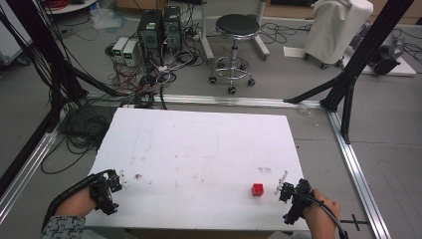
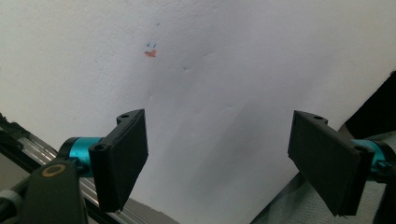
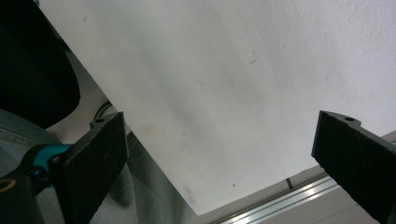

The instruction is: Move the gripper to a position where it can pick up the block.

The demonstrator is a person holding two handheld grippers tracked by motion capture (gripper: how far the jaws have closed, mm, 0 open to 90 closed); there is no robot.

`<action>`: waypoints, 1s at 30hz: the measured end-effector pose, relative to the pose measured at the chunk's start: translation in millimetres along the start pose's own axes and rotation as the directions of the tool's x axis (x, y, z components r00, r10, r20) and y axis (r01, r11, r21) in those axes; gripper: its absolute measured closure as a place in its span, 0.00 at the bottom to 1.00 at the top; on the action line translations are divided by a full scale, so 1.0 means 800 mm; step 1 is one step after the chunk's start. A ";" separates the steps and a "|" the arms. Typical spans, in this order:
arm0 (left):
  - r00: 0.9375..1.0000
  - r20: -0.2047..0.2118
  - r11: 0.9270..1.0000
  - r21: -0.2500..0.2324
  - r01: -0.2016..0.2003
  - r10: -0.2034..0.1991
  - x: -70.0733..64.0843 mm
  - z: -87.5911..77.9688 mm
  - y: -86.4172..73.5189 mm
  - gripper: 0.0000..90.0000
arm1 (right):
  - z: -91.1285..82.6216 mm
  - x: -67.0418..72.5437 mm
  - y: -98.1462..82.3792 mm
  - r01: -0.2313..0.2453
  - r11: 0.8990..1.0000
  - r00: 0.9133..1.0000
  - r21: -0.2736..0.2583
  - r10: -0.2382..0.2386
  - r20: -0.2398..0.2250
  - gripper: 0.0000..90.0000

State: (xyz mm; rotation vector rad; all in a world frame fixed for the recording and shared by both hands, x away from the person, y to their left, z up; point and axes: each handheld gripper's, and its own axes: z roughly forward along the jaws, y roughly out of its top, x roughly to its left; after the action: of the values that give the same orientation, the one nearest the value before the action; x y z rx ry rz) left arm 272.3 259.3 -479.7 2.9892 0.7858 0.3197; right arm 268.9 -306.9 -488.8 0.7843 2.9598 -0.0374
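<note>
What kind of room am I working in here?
Probably a robotics lab or data-collection rig: a white table inside a black frame, computer towers with tangled cables on the floor, and a rolling stool.

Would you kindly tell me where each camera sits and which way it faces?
High view: above the person's side, looking forward and down at the white table, red block, both hands.
Left gripper view: on the left gripper, facing the tabletop between open fingers.
Right gripper view: on the right gripper, likewise.
All share the white tabletop.
</note>
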 end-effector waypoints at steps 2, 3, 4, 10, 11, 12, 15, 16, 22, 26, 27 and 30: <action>1.000 -0.001 1.000 0.000 -0.003 0.003 0.000 0.000 0.000 0.23 | 0.000 0.001 0.000 -0.008 1.000 1.000 0.002 0.008 -0.002 0.03; 1.000 0.000 1.000 0.003 -0.003 0.003 0.000 -0.001 0.000 0.23 | 0.000 0.001 -0.001 -0.011 1.000 1.000 0.003 0.011 -0.001 0.03; 1.000 0.000 1.000 0.003 -0.003 0.003 0.000 -0.001 0.000 0.23 | 0.000 0.001 -0.001 -0.009 1.000 1.000 -0.002 0.009 -0.002 0.03; 1.000 0.000 1.000 0.001 -0.002 0.002 0.000 -0.001 0.001 0.23 | -0.001 0.001 -0.001 -0.005 1.000 1.000 -0.003 0.005 0.000 0.03; 1.000 0.000 1.000 0.001 -0.002 0.002 0.000 -0.001 0.001 0.23 | -0.001 0.000 -0.001 -0.005 1.000 1.000 -0.002 0.005 0.000 0.03; 1.000 0.001 1.000 0.000 -0.001 0.001 0.000 -0.001 0.001 0.23 | -0.001 0.000 -0.001 -0.003 1.000 1.000 -0.002 0.003 0.001 0.03; 1.000 0.001 1.000 -0.001 -0.004 0.004 0.000 -0.001 0.001 0.23 | -0.002 0.000 -0.001 -0.007 1.000 1.000 -0.007 0.007 0.005 0.03; 1.000 0.002 1.000 0.001 -0.004 0.004 0.000 -0.001 0.002 0.23 | -0.002 0.000 -0.001 -0.010 1.000 1.000 -0.014 0.010 0.007 0.03; 1.000 0.001 1.000 -0.003 -0.003 0.003 -0.001 -0.001 0.002 0.23 | -0.008 -0.001 -0.003 -0.013 0.999 1.000 -0.047 0.014 0.024 0.03; 1.000 0.000 1.000 -0.005 0.002 -0.002 0.000 -0.001 0.001 0.23 | -0.013 -0.005 -0.003 -0.011 0.997 0.999 -0.081 0.014 0.037 0.03; 1.000 -0.004 1.000 -0.003 -0.003 0.003 0.000 -0.002 0.001 0.23 | -0.013 -0.007 -0.002 -0.003 0.996 0.999 -0.089 0.006 0.035 0.03; 1.000 -0.001 1.000 -0.004 0.002 -0.002 0.000 -0.003 0.001 0.23 | -0.014 -0.008 0.000 0.016 0.994 0.999 -0.104 -0.012 0.039 0.03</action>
State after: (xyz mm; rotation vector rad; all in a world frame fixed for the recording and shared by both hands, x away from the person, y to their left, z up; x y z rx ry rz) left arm 272.1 258.9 -477.6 2.9849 0.7877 0.3219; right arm 273.5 -309.3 -477.3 0.7404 2.9045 0.0989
